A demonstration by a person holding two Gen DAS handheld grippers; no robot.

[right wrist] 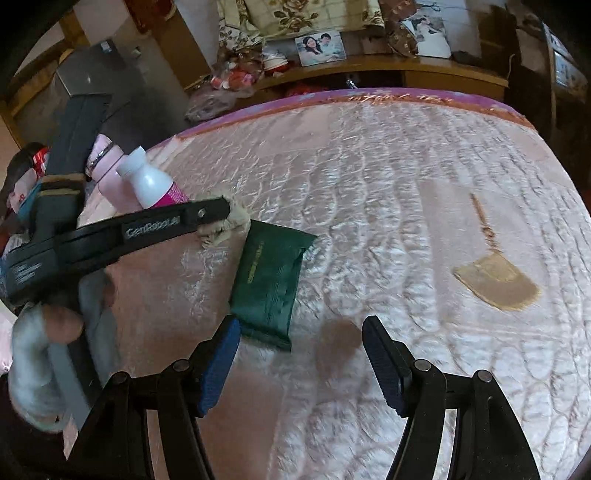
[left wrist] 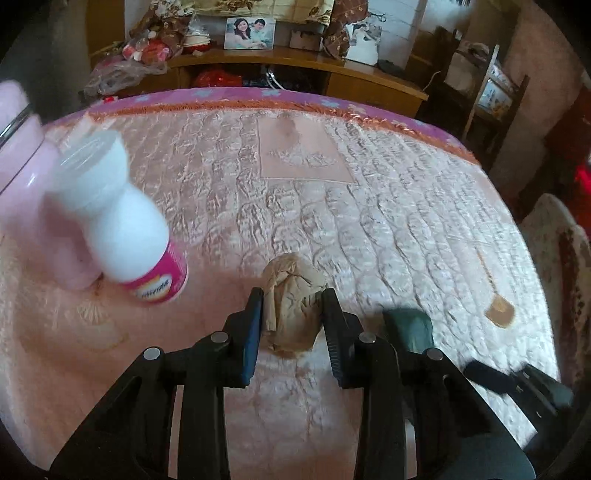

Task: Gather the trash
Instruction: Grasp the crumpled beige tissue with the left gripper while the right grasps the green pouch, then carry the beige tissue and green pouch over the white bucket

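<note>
Wad (left wrist: 291,306) on bed (left wrist: 369,206), between left tongs (left wrist: 293,328) pads. Bottle (left wrist: 125,229) left of wad, tilted against flask (left wrist: 26,177) at bed's left edge. Packet (right wrist: 267,275) just right of wad, by right tongs (right wrist: 301,363). Scrap (right wrist: 496,282) well right of packet. Shelf (left wrist: 295,61) behind bed, photo (left wrist: 250,33) on it.

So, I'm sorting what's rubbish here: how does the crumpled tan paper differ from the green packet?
The crumpled tan paper is a pale, wrinkled wad; the green packet is dark, flat and rectangular. The paper sits pinched between the left gripper's fingers; the packet lies free, with the open right gripper near its end. Both rest on the pink bedspread.
</note>
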